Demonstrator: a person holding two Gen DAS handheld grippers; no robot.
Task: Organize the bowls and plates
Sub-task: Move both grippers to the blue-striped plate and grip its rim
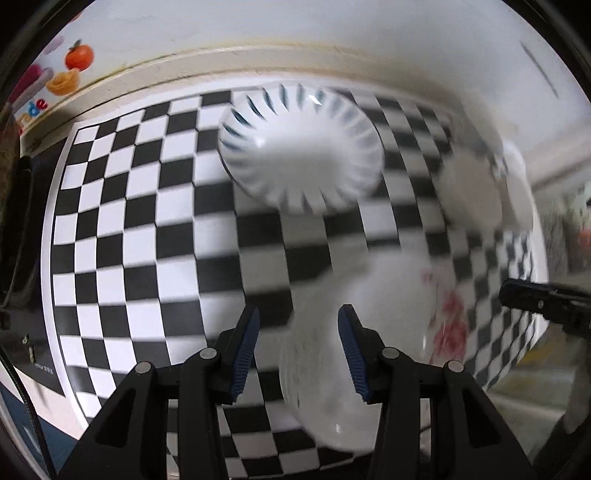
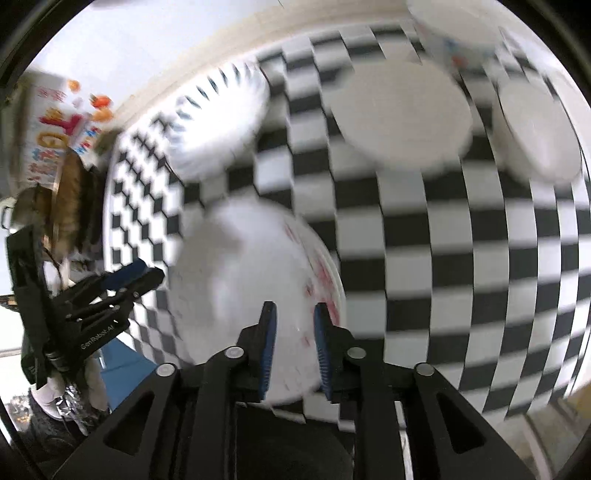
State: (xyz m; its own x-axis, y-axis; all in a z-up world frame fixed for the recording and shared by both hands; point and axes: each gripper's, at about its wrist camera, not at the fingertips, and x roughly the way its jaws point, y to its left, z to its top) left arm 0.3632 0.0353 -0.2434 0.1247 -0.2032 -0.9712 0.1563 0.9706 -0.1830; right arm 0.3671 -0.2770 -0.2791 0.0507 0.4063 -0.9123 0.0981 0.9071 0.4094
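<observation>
The left gripper point(image 1: 298, 350) points down over the checkered mat point(image 1: 140, 229), its blue-padded jaws standing partly apart with nothing pressed between them. Just below and ahead of it lies the white plate with red flower marks point(image 1: 402, 306), blurred; the plate's near rim shows through the gap between the pads, but the pads look clear of it. Further up the mat, well apart from this gripper, sits the white bowl with dark blue stripes point(image 1: 301, 147), resting upright.

The right gripper point(image 2: 294, 349) also points down, its jaws a narrow way apart and empty. The same red-flowered plate point(image 2: 243, 280) lies directly under and ahead of its fingertips, its right edge in line with the gap; whether a pad brushes the rim is hard to say through the blur. In the right wrist view the left gripper shows at the plate's left side, just beside its rim.

Beyond the plate, the striped bowl stands at the upper left of the mat, a plain white plate point(image 2: 400, 110) lies at the upper middle, another white dish point(image 2: 535, 136) to its right, and a white bowl with small coloured marks point(image 2: 458, 33) at the top edge.
</observation>
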